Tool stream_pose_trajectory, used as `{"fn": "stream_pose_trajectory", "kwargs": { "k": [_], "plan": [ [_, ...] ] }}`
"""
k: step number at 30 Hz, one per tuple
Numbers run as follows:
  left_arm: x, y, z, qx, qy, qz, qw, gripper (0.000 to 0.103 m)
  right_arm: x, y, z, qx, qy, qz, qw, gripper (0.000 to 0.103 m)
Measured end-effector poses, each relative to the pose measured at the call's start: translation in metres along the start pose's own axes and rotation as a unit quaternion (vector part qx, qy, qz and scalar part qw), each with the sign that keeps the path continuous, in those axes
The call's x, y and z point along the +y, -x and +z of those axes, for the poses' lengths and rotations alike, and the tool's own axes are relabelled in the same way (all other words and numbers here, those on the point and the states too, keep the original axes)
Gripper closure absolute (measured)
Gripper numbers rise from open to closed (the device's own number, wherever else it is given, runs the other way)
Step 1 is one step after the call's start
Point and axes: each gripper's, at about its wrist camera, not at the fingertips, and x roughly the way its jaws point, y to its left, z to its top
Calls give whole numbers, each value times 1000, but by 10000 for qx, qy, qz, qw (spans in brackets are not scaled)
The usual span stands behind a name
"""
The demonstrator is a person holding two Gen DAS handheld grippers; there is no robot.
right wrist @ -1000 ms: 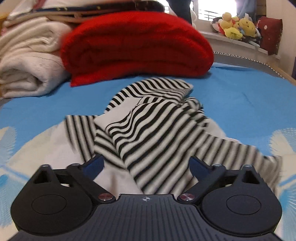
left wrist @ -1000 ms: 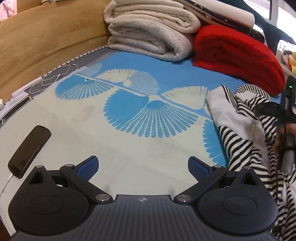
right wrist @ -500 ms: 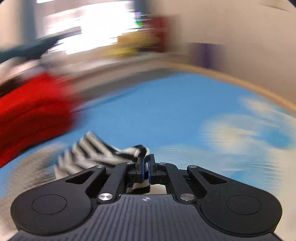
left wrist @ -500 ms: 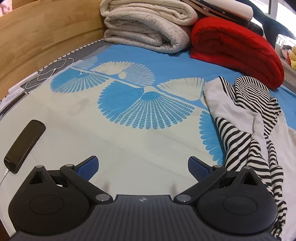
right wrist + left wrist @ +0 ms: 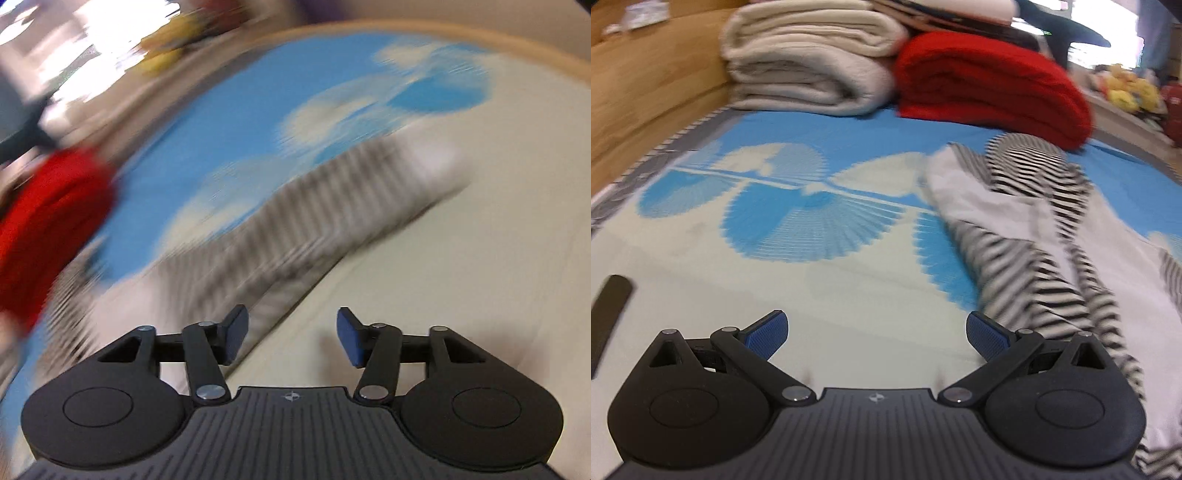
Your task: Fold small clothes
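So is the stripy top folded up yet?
Not yet. The striped top lies rumpled and spread across the bed sheet, and both the left gripper and right gripper are open, holding nothing.

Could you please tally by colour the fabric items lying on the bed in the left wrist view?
Cream folded blankets: 1 stack
Red folded blanket: 1
Black-and-white striped garment: 1
Total: 3

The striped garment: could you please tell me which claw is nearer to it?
Probably the right. The right claw hangs open at the striped garment edge, its left finger over the cloth. The left claw is open, with the cloth beside its right finger.
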Motion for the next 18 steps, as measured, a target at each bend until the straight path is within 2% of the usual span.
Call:
{"fn": "stream_pose_trajectory", "kwargs": {
  "k": [2, 4, 6, 7, 10, 13, 16, 18],
  "plan": [
    [-9, 1, -4, 94, -81, -366, 9993, 0, 13, 18, -43, 252, 376, 410, 9981, 37],
    [-17, 3, -9, 133, -190, -661, 9975, 0, 16, 41, -92, 52, 618, 659, 9959, 30],
    [-26, 7, -15, 159, -276, -1001, 9945, 0, 17, 49, -128, -201, 1049, 438, 9933, 25],
    [-33, 9, -19, 174, -290, -1204, 9922, 0, 16, 46, -137, -172, 1308, 317, 9908, 24],
    [-53, 10, -26, 470, -328, -1528, 9866, 0, 15, 33, -148, 113, 1807, 227, 9832, 26],
    [-88, -5, -22, 1021, -360, -1879, 9762, 0, 8, 29, -143, 37, 1674, 77, 9859, 26],
    [-121, -39, -16, 1804, -112, -1937, 9643, 0, 0, 25, -134, 158, 1447, 42, 9893, 26],
    [-139, -61, -15, 2283, 64, -2006, 9527, 0, -2, 26, -128, 237, 1304, 149, 9911, 26]
  ]
}}
